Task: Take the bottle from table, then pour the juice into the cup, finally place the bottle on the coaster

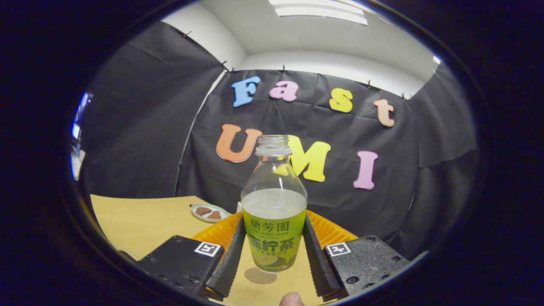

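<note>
In the gripper view, the uncapped plastic juice bottle (274, 212) sits upright between the gripper (274, 255) fingers, which press on both sides of its green label. Its shadow falls on the yellow table (140, 221) just below its base, so it looks lifted clear. I judge it thin-walled, smooth and moderately heavy with juice; a firm hold at the labelled waist suits it. Behind the bottle lie an orange ribbed coaster (329, 231) and a small dish (208, 212).

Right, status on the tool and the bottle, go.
Tool shut on bottle, upright, cap off, lifted clear of table. Orange tray and small dish beyond. Nothing in the way.
</note>
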`<state>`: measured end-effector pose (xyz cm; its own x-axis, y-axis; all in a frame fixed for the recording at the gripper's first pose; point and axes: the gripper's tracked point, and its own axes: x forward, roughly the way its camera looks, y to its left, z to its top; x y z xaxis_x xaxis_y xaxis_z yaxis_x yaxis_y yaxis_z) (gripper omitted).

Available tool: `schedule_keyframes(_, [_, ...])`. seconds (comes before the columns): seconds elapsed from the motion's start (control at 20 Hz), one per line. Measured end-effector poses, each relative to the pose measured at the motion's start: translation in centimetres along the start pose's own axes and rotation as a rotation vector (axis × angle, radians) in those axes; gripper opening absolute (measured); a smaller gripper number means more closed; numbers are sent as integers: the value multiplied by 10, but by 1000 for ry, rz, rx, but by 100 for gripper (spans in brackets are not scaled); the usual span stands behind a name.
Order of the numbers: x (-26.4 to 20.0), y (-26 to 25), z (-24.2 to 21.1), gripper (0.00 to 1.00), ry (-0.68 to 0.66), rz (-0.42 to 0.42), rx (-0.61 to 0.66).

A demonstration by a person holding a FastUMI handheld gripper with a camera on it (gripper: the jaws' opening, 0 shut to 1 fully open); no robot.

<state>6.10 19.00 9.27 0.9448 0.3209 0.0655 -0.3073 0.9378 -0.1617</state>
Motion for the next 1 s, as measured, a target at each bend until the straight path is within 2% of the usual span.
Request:
schedule_keyframes(0.1, [14, -14, 2, 76, 2, -3, 75])
schedule_keyframes(0.35, [46, -19, -9, 76, 31, -12, 125])
schedule_keyframes(0.7, [95, -21, -71, 76, 123, -43, 130])
schedule_keyframes(1.0, [125, -6, -138, 76, 188, 10, 79])
